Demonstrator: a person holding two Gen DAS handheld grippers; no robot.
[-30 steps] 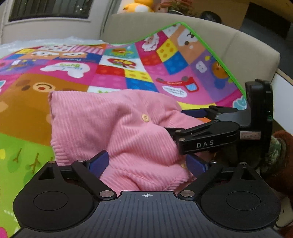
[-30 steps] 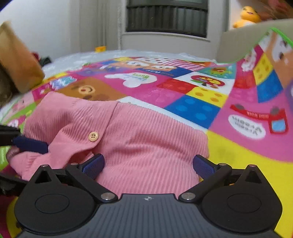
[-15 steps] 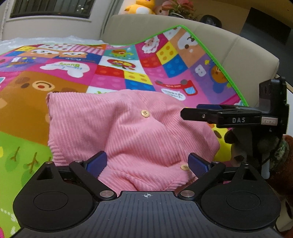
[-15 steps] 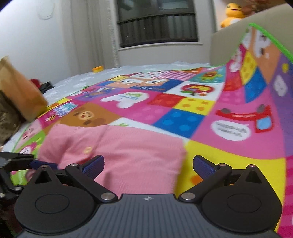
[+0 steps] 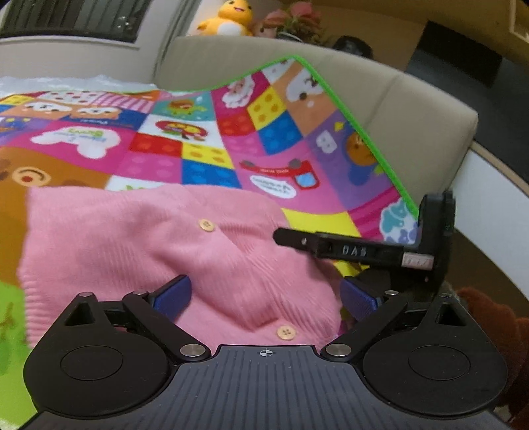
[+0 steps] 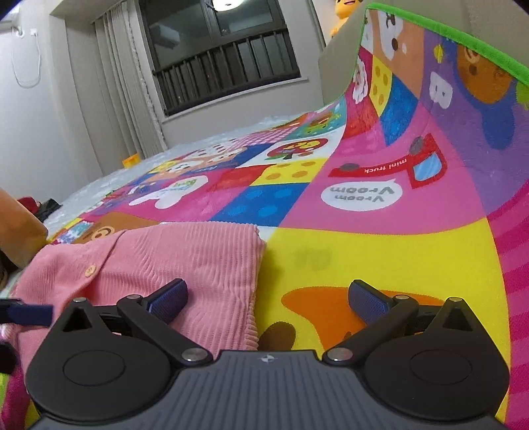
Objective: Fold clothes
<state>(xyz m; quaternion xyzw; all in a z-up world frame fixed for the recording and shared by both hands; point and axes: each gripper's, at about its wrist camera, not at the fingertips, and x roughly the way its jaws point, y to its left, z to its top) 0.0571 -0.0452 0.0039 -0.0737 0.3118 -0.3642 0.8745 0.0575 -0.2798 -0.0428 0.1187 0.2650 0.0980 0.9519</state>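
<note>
Garment: one pink ribbed knit cardigan (image 5: pixel 139 251) lies folded in a rough rectangle on the mat, at the 9-to-12 o'clock side of the left wrist view and the 9 o'clock side of the right wrist view (image 6: pixel 172 258).
Buttons: two pale round buttons show in the left view, one near the middle of the fold (image 5: pixel 206 225), one at the near hem (image 5: pixel 286 332); the right view shows a single button (image 6: pixel 90 270).
Left gripper: the left gripper (image 5: pixel 264 296) hangs low over the cardigan's near edge, jaws spread wide, nothing pinched; both blue pads (image 5: pixel 173 292) stand over pink knit or its border.
Right gripper: the right gripper (image 6: pixel 266 299) is spread wide and empty; its left pad (image 6: pixel 168 297) sits over the cardigan's right edge, its right pad over bare mat. In the left view its black body (image 5: pixel 363 251) reaches in from 3 o'clock above the cardigan's right side.
Mat: one bright patchwork cartoon play mat with a green border (image 6: pixel 380 251) lies under the garment, its far side riding up a beige sofa back (image 5: pixel 413 99).
Toys: one yellow plush duck (image 5: pixel 231 18) sits at 12 o'clock.
</note>
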